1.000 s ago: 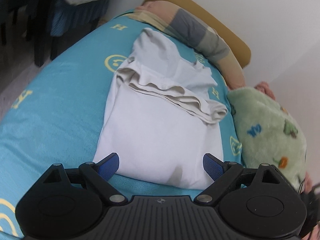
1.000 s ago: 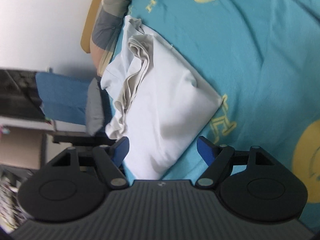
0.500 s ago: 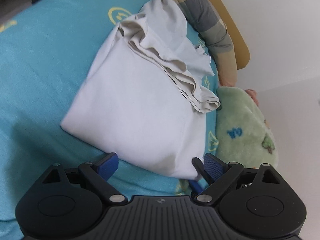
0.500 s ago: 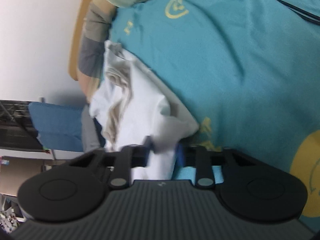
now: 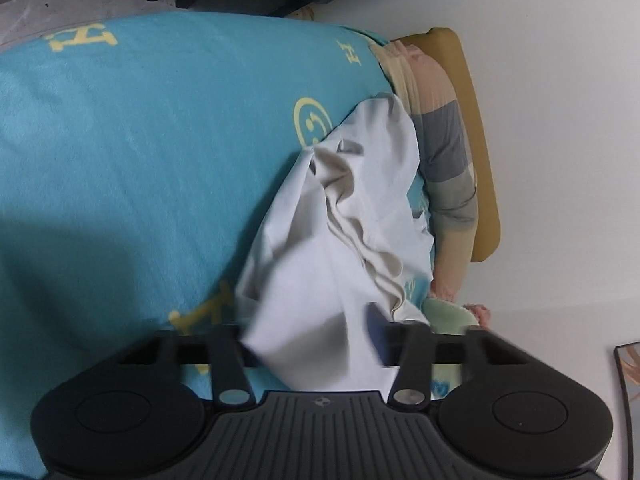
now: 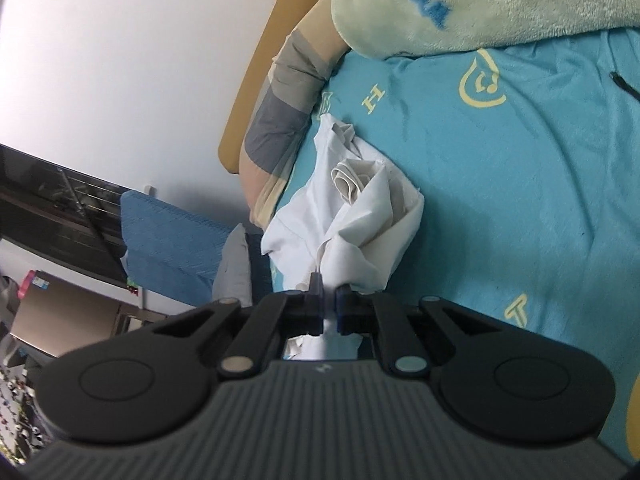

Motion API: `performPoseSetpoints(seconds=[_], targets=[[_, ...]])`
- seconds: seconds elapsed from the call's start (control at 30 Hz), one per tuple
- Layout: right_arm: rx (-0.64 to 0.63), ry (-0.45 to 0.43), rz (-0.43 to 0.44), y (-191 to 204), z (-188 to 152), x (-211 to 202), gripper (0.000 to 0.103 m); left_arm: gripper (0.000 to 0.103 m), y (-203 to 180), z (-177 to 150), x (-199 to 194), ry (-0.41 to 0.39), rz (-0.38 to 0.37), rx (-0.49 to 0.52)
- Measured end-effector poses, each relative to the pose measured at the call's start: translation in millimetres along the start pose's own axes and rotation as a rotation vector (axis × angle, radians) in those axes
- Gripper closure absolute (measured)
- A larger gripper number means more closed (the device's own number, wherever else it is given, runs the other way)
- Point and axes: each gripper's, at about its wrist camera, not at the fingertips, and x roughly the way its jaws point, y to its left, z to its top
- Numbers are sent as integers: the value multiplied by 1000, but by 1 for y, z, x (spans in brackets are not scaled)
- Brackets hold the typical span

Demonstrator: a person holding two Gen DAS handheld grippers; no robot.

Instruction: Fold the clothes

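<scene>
Turquoise bedsheet [image 5: 140, 152] fills the view. Both my right gripper [image 6: 329, 307] and left gripper [image 5: 320, 344] pinch the white shirt's [image 5: 352, 216] near hem; next, I judge, carry it toward twelve o'clock.

The left gripper [image 5: 320, 332] is built of matte black plastic: a ribbed central housing with a small round emblem at its top edge, flanked by two rounded lobes, each marked with a shallow disc. Slim black linkage bars are pinned beside the emblem by silver rivets, and blue pads [image 5: 376, 330] are carried. The right gripper [image 6: 329, 306] is made alike, with dark blue fingertips [image 6: 343, 296].
</scene>
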Motion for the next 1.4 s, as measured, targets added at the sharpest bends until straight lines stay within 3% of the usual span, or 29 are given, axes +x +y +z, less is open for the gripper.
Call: performPoseSetpoints(seconds=[0.03, 0.13, 0.3, 0.53, 0.77, 0.93, 1.03, 1.27, 1.4], targets=[[-5, -2, 1, 1, 0, -1, 94, 86, -4, 0, -3, -12, -4, 16], [-30, -12, 9, 6, 1, -4, 95, 93, -16, 1, -14, -47, -14, 65], [-120, -59, 33, 29, -4, -29, 95, 95, -36, 3, -31, -105, -32, 146], [-188, -115, 119, 54, -40, -126, 95, 95, -54, -37, -126, -123, -107, 211], [-217, -194, 109, 43, -99, -218, 95, 95, -33, -86, -201, -85, -105, 204], [-248, -174, 78, 61, -84, -211, 94, 94, -54, -76, -198, -104, -82, 289], [-274, -138, 30, 85, -52, -182, 94, 92, -82, -54, -172, -104, -35, 354], [-365, -137, -165, 111, 9, -66, 94, 91, -108, -10, -58, -102, 94, 496], [-343, -83, -246, 64, 27, 8, 94, 91, -99, 6, 2, -97, 141, 554]])
